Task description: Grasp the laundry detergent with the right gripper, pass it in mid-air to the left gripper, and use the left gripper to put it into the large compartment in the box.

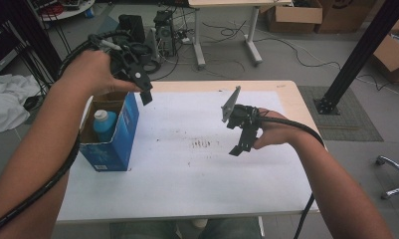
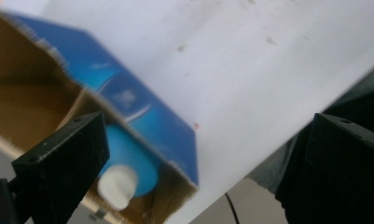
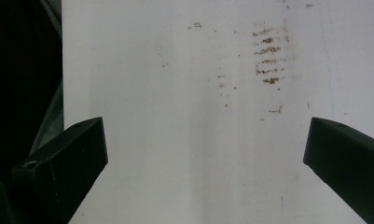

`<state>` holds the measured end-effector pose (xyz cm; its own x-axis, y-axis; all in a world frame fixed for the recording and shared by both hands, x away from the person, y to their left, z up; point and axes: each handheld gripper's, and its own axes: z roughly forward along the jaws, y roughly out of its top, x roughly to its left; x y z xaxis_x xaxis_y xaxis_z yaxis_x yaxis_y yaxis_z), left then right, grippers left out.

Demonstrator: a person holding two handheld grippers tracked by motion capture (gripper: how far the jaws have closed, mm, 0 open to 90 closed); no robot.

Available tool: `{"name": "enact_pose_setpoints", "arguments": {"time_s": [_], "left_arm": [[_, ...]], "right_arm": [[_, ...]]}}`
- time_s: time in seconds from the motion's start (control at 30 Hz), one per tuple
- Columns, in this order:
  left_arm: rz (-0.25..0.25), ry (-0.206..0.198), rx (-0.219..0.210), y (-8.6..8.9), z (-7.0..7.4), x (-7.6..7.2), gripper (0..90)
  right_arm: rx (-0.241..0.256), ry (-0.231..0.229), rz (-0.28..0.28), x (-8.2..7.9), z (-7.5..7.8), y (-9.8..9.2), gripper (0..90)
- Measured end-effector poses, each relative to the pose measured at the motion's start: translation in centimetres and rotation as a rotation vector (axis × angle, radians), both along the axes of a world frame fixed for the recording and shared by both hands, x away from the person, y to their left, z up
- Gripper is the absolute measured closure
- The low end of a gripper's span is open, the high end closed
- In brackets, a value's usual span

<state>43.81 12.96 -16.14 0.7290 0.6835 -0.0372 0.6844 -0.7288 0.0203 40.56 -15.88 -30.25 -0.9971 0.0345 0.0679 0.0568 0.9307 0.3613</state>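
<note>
One blue box (image 1: pixel 118 134) stands on the white table (image 1: pixel 197 184), and its top is open. Inside the box is a blue bottle (image 1: pixel 104 124) with a white cap. The bottle stands up straight and fills part of the box; brown cardboard shows around it. In the left gripper view the blue box (image 2: pixel 142 116) looks tilted, and the bottle (image 2: pixel 128 168) peeks out with its white cap toward the camera.

The left gripper (image 1: pixel 143 89) hangs in the air just above the far corner of the box. It is not touching the box or the bottle. Its two black jaws are spread wide with nothing between them.

The right gripper (image 1: pixel 242 142) is well away from the box, on the other side of the table. It is held above the table top, and its jaws are wide apart too, with nothing in them.

Between the box and the right gripper there are small brown marks (image 1: pixel 202 144) on the table. Nothing lies between the left gripper and the open top of the box.
</note>
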Motion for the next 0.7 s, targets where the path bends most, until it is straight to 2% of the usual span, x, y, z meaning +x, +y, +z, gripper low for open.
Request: {"name": "enact_pose_setpoints", "arguments": {"time_s": [0.03, 0.07, 0.13, 0.23, 0.3, 0.47, 0.57, 0.7], "left_arm": [[-0.040, 0.009, -0.014, -0.4, -0.2, -0.3, 0.1], [-0.058, 0.017, -0.021, -0.6, -0.3, -0.4, 0.1], [-0.130, 0.030, -0.013, -1.2, -0.7, -0.8, 0.1], [-0.210, 0.077, 0.004, -2.1, -1.7, -1.4, 0.1], [-0.270, 0.093, 0.005, -2.7, -2.2, -1.9, 0.1], [-0.383, 0.129, -0.007, -3.6, -2.9, -2.6, 0.1], [-0.431, 0.156, -0.014, -3.9, -3.3, -2.9, 0.1], [-0.457, 0.162, -0.032, -4.1, -3.8, -2.9, 0.1]], "right_arm": [[-0.004, -0.001, 0.003, 0.0, 0.1, 0.0, 0.0], [-0.012, -0.002, 0.004, 0.0, 0.2, 0.0, 0.0], [-0.023, -0.004, 0.004, -0.1, 0.4, 0.0, 0.0], [-0.028, -0.013, 0.005, -0.1, 1.0, -0.1, 0.0], [-0.033, -0.017, 0.005, 0.0, 1.3, -0.2, 0.0], [-0.045, -0.026, 0.003, 0.1, 2.0, -0.3, 0.0], [-0.056, -0.026, 0.003, 0.3, 2.5, -0.4, 0.0], [-0.058, -0.029, -0.001, 0.6, 3.0, -0.6, 0.0]]}}
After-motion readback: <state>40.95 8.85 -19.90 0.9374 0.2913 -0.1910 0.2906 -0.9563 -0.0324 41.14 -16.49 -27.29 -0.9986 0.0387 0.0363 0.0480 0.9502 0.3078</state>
